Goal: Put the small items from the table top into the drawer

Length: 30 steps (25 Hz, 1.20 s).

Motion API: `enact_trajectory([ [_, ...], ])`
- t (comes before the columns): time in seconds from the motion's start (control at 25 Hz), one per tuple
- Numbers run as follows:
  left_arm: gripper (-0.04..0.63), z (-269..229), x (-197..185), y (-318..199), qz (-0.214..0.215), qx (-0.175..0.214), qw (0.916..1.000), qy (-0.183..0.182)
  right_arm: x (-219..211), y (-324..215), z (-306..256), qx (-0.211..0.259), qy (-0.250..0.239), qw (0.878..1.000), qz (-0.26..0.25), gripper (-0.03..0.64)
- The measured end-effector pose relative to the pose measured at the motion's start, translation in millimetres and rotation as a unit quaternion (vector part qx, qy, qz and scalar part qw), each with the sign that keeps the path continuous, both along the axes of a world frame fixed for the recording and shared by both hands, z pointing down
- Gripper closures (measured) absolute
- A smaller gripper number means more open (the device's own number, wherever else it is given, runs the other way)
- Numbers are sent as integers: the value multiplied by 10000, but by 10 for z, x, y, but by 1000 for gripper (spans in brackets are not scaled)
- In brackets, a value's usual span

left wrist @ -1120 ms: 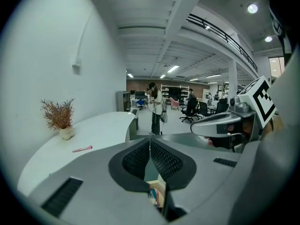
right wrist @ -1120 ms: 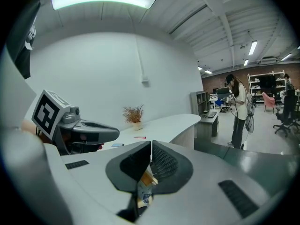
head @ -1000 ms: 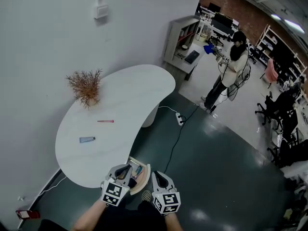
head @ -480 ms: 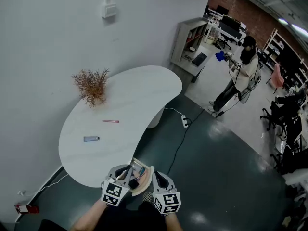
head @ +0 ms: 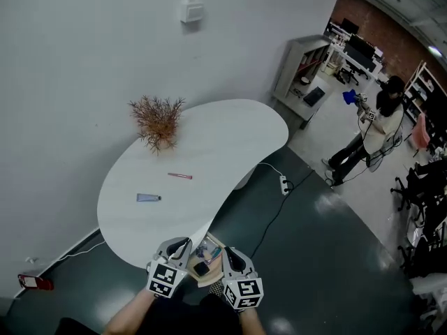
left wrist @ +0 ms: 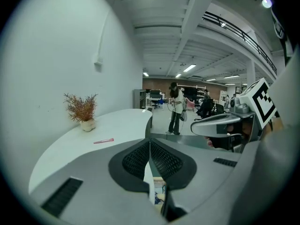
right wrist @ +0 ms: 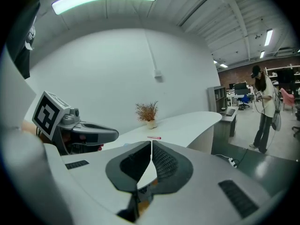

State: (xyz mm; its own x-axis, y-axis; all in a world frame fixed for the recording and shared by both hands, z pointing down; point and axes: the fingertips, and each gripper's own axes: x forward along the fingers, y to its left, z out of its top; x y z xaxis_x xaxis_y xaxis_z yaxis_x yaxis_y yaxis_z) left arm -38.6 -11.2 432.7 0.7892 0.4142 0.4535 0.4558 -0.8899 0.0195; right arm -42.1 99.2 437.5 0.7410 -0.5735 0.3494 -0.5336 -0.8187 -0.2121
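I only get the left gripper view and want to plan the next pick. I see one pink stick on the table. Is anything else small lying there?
Observer: Yes. The head view shows a blue-grey tube on the table, left of the pink stick and nearer to us.
Operator: Is the drawer ready to take them?
Observer: The drawer stands pulled out from the table's near edge.
Operator: Could the right gripper pick now?
Observer: Not as it is. The right gripper has its jaws together with nothing between them, so it would need to open first.
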Motion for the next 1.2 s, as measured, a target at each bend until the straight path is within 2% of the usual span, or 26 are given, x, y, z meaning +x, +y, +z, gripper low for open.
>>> enact_trajectory([
  [0.2,571,71,-15,-436,-540,-41,9985,-104,110,-416,34,-22,-73,9987,-511,586],
  [0.6,571,298,13,-1326,-1477,-58,9886,-276,282,-1228,136,-141,-209,9897,-1410,586],
  [0.84,571,476,206,-1684,-1557,-41,9872,-339,433,-1553,311,-236,-379,9865,-1573,586],
  [1.2,571,855,617,-2059,-1315,39,9896,-574,702,-1906,613,-297,-666,9864,-1475,586],
])
